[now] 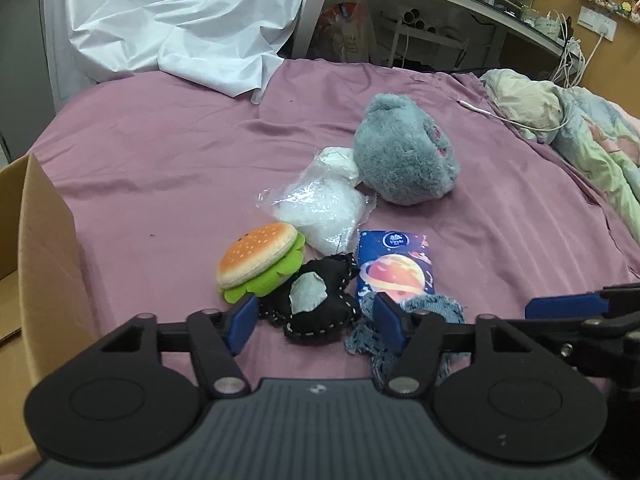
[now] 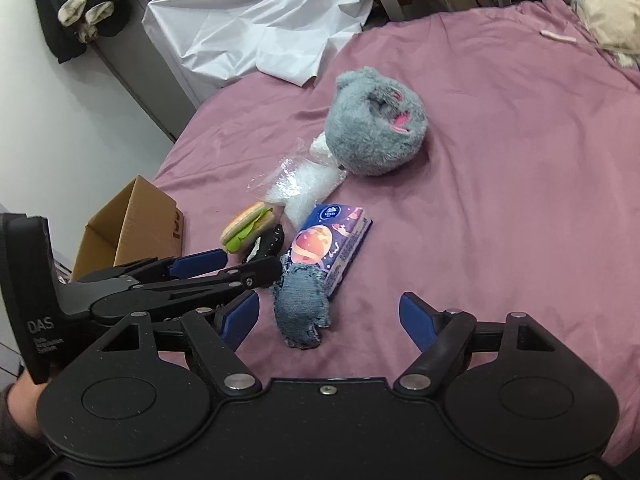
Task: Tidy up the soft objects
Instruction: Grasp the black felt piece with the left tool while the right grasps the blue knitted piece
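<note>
**Two grippers over a pile of soft toys on the bed**

The soft things lie close together on the purple-pink bed sheet [image 1: 160, 168]. There is a small plush burger w/ an orange bun and green lettuce [image 1: 260, 266], a black stitched fabric pouch w/ a grey patch [image 1: 316, 304], a clear crinkly plastic bag of white stuff [image 1: 320, 212], a big fluffy grey plush toy w/ a bit of pink [image 1: 404, 152], a blue flat pack w/ an orange planet picture [image 1: 396, 268] and a frayed blue denim scrap [image 2: 302, 306].

The left gripper [image 1: 316, 320] points down at the black pouch. Its blue pads are about half open, one on each side of the pouch. The left pad is just beside the burger; the right pad is by the denim scrap. It is not squeezing anything.

The right gripper [image 2: 330, 318] is wide open & holds nothing. The denim scrap lies between its pads, nearer the left one, not touching either.

A brown cardboard box [image 2: 132, 224] w/ open flaps sits at the left side of the bed, near the burger. A crumpled white sheet [image 1: 172, 28] lies at the far side, well apart from the toys. A pale rumpled blanket [image 1: 560, 120] is at the far right.
</note>
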A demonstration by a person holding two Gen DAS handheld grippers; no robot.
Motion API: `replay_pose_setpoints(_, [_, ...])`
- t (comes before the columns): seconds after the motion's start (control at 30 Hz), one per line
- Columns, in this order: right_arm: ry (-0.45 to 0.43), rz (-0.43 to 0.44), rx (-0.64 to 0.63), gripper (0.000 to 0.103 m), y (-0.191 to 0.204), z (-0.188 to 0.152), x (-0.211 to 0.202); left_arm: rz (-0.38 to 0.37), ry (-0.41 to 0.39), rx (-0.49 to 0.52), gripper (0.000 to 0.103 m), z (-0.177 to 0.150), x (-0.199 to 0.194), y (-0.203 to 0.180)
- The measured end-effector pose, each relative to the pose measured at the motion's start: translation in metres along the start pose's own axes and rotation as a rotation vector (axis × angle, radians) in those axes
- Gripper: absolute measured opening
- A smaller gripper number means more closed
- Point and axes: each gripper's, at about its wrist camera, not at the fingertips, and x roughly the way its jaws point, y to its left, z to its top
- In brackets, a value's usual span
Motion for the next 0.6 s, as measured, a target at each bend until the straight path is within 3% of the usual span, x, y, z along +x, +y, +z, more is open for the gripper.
replay_pose_setpoints(0.17, [0.008, 0.021, 0.029, 0.068, -0.004, 0.001, 0.003, 0.0, -0.006, 0.003, 0.051, 0.0, 0.008, -0.002])
replay_pose_setpoints(0.33, [0.031, 0.041, 0.049, 0.057, -0.004, 0.002, 0.012, 0.017, 0.004, -0.023, 0.024, -0.001, 0.01, 0.001])
replay_pose_setpoints(0.6, [0.073, 0.072, 0.079, 0.049, 0.001, -0.001, 0.031, 0.0, -0.008, -0.075, 0.02, -0.004, -0.002, 0.008])
